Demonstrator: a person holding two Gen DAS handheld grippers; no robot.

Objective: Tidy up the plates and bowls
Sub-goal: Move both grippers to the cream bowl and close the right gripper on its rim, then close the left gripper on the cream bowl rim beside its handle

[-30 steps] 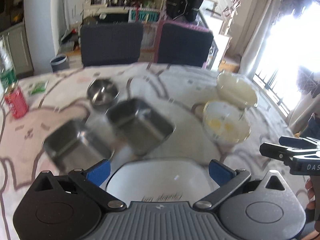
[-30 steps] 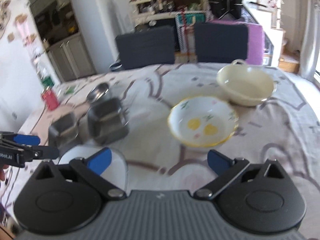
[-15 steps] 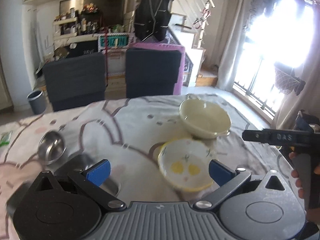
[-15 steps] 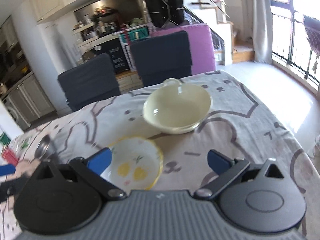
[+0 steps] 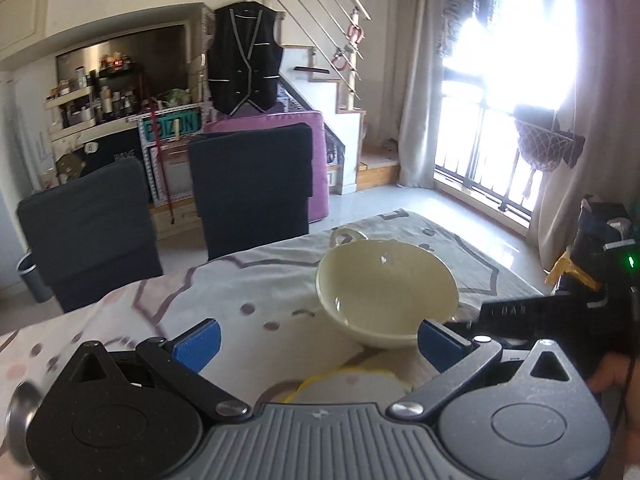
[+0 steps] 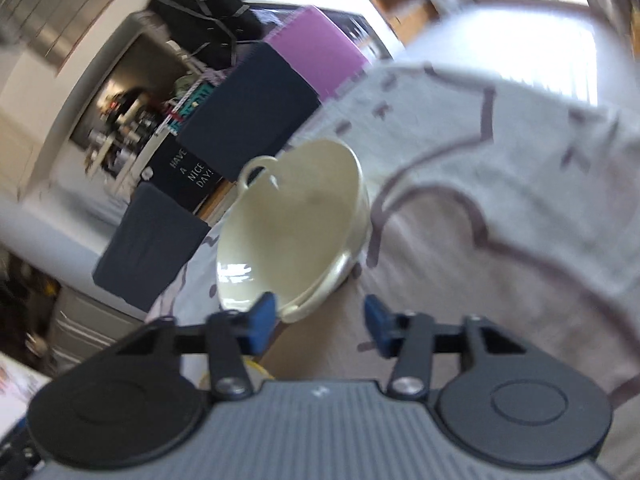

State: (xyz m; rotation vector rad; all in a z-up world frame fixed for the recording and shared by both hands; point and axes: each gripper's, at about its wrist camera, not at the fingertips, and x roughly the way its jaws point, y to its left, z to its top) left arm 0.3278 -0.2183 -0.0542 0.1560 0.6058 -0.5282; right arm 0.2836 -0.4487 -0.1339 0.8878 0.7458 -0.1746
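Note:
A cream bowl (image 5: 386, 292) with a small loop handle sits on the patterned tablecloth (image 5: 248, 284), near the table's far right corner. My left gripper (image 5: 320, 344) is open just short of it, with nothing between its blue pads. A yellow-rimmed bowl (image 5: 348, 380) peeks out under that gripper. In the right wrist view, which is rolled and blurred, the cream bowl (image 6: 292, 232) fills the middle. My right gripper (image 6: 320, 326) is closing, and the bowl's near rim lies between its jaws without the pads pressing on it. A hand holds it at the bowl's right side (image 5: 520, 314).
Two dark chairs (image 5: 248, 184) (image 5: 88, 232) stand behind the table's far edge. A round steel bowl (image 5: 16, 420) shows at the left border. The table's right edge drops off just beyond the cream bowl, toward a bright window (image 5: 520, 60).
Both views swung right, away from the steel containers and white plate, onto the cream bowl. My right gripper rolled, came down close to the bowl's rim, and its jaws narrowed.

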